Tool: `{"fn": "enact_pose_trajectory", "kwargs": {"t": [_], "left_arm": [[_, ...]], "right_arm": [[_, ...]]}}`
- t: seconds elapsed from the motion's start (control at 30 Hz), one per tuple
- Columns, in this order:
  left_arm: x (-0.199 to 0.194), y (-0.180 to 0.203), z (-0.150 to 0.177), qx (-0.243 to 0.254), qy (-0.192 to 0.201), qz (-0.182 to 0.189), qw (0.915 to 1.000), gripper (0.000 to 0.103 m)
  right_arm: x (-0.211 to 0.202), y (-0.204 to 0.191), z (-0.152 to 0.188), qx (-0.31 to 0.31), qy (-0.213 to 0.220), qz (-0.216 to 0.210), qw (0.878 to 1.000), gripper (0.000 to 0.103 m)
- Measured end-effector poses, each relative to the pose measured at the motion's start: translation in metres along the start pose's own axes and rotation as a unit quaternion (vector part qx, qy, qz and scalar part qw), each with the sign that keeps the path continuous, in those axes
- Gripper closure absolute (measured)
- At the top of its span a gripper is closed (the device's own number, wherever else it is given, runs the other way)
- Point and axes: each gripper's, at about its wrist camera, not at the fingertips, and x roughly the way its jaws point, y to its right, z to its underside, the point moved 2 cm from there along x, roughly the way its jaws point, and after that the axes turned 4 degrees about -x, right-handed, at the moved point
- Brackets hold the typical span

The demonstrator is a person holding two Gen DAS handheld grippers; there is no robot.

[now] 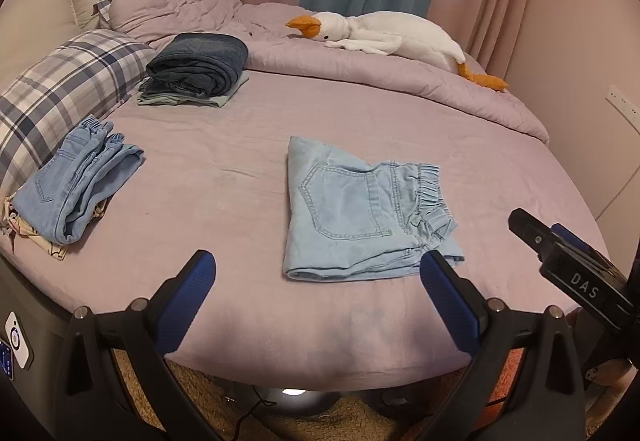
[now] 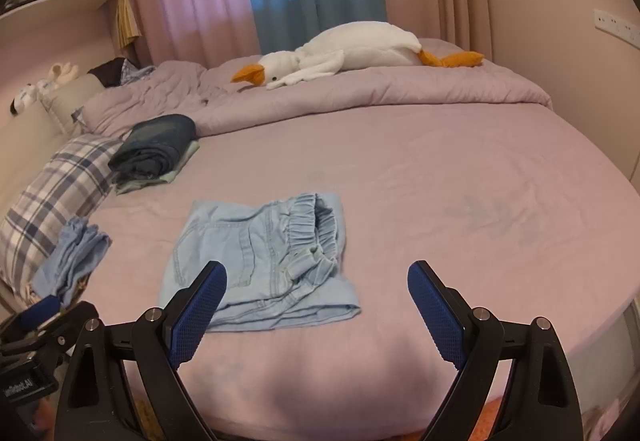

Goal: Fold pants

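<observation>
both grippers (image 1: 318,267) (image 2: 318,275) near folded pants (image 1: 360,217) (image 2: 264,261)

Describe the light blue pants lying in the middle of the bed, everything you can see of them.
The light blue pants are soft, pale denim-like cloth, folded into a rough, slightly rumpled square of several layers. A stitched back pocket faces up, with the gathered elastic waistband bunched along the right side. They lie flat on the lilac bed sheet, near its front edge. Neither pair of open tongs touches them.

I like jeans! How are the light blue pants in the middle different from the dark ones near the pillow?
The light blue pants lie alone on the sheet; the dark jeans sit on other folded clothes. The light pair looks flatter, the dark pair thicker and rounder. Both are folded denim.
</observation>
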Motion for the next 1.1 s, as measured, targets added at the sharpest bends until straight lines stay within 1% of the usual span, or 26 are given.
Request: {"fn": "enact_pose_trajectory", "kwargs": {"t": [0.33,1.1], "left_arm": [[0.0020,0.0007,0.0010,-0.006,-0.006,0.001,1.0000,0.001],[-0.0016,0.0050,0.0016,-0.001,0.001,0.001,1.0000,0.001]], "right_arm": [[-0.0018,0.0004,0.0020,0.001,-0.001,0.000,1.000,0.011],[0.0007,0.0007,0.0045,0.003,-0.007,0.001,1.000,0.011]]}}
